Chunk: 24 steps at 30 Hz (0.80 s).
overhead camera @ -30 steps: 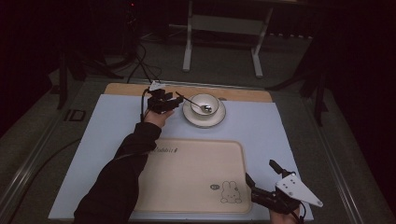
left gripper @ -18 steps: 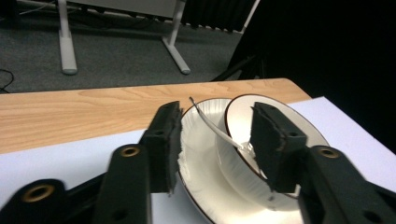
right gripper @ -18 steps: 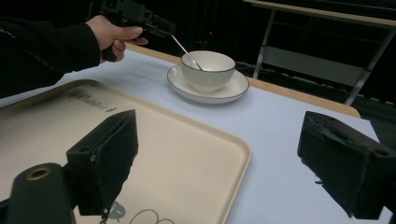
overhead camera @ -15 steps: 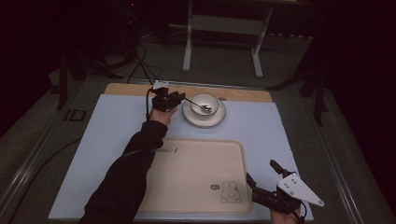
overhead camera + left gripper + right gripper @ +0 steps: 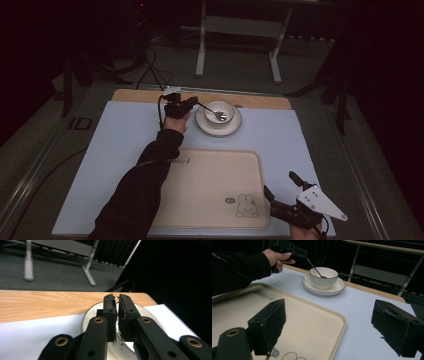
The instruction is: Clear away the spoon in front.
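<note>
nothing shifted since earlier frame: left gripper (image 5: 192, 104) still pinching spoon (image 5: 211, 111), its tip in bowl (image 5: 219, 111) on saucer (image 5: 218, 127). right gripper (image 5: 332, 327) view adds own jaws spread over tray (image 5: 312, 320) edge.

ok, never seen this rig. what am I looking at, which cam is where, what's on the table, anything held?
No robot here: a person holds a two-jaw hand tool in each hand. The high view looks down on the table from the person's side; each gripper view comes from a camera riding on that tool, looking along its black jaws. On the table's pale sheet lie a beige tray with a rabbit print and, farther off, a white bowl on a saucer. The left gripper is shut on a spoon whose tip rests in the bowl. The right gripper is open and holds nothing, at the tray's near right corner.
</note>
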Tool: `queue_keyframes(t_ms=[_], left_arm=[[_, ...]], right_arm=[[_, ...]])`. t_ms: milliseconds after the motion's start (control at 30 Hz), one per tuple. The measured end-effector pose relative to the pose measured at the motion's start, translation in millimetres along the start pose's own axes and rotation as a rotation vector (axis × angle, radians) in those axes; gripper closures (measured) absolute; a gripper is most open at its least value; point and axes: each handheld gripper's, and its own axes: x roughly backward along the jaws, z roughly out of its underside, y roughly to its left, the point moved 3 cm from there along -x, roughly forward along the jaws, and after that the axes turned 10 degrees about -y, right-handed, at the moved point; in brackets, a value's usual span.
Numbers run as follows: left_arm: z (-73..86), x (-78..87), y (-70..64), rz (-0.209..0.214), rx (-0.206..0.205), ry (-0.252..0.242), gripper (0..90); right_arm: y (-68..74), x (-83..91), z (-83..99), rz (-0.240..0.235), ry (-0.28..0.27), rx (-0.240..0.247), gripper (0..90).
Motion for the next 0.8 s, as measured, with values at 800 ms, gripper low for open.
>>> queue_keyframes(t_ms=[800], left_arm=[[-27.1, 14.0, -26.8, 0.075, -0.071, -0.026, 90.0]], right_arm=[[0.2, -0.2, -0.3, 0.005, -0.003, 0.000, 12.3]])
